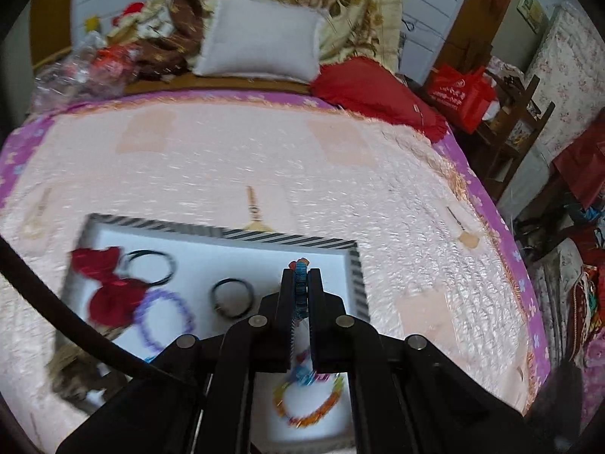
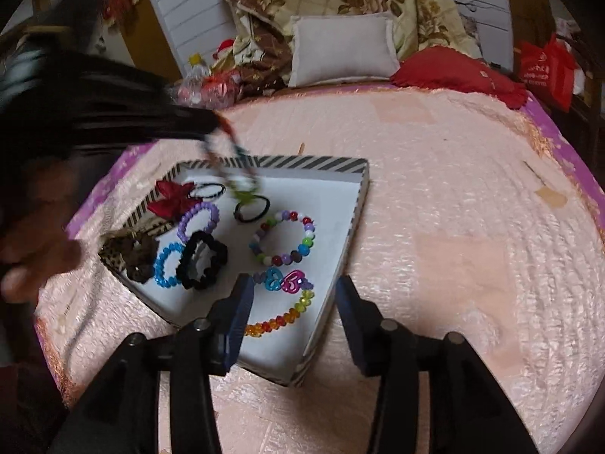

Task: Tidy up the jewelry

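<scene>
My left gripper is pinched tight on a blue beaded bracelet, which stands on edge between the pads with a bit of red bead showing above the fingertips. In the right wrist view that same gripper is a dark blur above the far left corner of the striped tray, with a string of beads dangling from it down toward the tray floor; the blur keeps me from telling its colours surely.

My right gripper is spread wide with nothing between its pads. It hovers over the near corner of the tray, and its left finger overlaps the end of the rainbow bead bracelet with two heart charms, which lies on the tray floor at that corner. I cannot tell whether the finger touches it.

The tray sits on the pink bedspread. Inside it, working from the heart bracelet toward the far side: a multicoloured round-bead bracelet just beyond; a black scrunchie and a blue bead bracelet touching each other toward the left wall; a brown scrunchie at the left corner; a purple bead bracelet; a black hair tie; a red bow and a thin black band by the far left wall.
</scene>
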The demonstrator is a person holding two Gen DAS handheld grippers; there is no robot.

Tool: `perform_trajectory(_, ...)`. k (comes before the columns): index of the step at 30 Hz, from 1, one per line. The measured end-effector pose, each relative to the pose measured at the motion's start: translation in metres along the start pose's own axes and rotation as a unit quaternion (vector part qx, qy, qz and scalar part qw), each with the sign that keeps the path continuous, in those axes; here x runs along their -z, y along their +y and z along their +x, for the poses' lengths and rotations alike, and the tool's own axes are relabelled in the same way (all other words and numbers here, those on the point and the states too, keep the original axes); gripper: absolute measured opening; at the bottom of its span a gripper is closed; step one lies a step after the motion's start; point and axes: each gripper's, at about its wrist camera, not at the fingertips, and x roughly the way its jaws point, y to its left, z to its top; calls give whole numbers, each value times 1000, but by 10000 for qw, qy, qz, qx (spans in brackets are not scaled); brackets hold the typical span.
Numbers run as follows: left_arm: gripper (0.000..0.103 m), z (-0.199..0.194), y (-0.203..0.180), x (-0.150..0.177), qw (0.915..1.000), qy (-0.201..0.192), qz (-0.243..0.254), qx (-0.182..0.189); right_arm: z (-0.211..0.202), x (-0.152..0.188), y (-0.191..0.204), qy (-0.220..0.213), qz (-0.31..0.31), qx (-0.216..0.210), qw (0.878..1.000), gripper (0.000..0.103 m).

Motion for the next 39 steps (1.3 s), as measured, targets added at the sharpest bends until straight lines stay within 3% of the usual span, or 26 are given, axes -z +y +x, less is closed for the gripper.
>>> perform_trajectory(3, 4, 32, 7, -3, 9996, 223, -138, -65, -2, 1, -1, -18, -33, -47, 10000, 52)
perform_trajectory(9, 4, 74, 46, 6, 9957, 530, -362, -664, 1, 6, 1, -50, -12, -214, 9998, 52)
perform_trajectory(13, 5, 76, 69, 7, 9946, 546, -634, -611, 13, 6, 2, 53, 57, -249, 9997, 53)
perform_trajectory(14, 7, 73, 70, 7, 9948, 493, -690, -560, 16, 6, 3, 100, 59, -225, 9997, 53)
perform_trajectory(16, 26, 64, 74, 8, 9955, 379, -756, -417, 17, 8, 6, 123, 51, -221, 9997, 53)
perform_trajectory(18, 31, 52, 73, 11, 9961, 311, -712, -417, 16, 9, 9, 109, 29, -173, 9998, 55)
perform_trajectory(22, 31, 18, 65, 33, 9957, 173, -347, -839, 12, 14, 17, 40, 29, -37, 10000, 59)
perform_trajectory(28, 31, -24, 75, 85, 9930, -28, -426, -1097, 4, 25, 36, 57, -40, 194, 9998, 61)
perform_trajectory(32, 31, -55, 80, 124, 9887, -295, -335, -1434, -5, 36, 46, -26, -1, 351, 9994, 68)
perform_trajectory(39, 31, -93, 86, 173, 9837, -589, -426, -1642, -16, 54, 71, 42, -29, 531, 9986, 70)
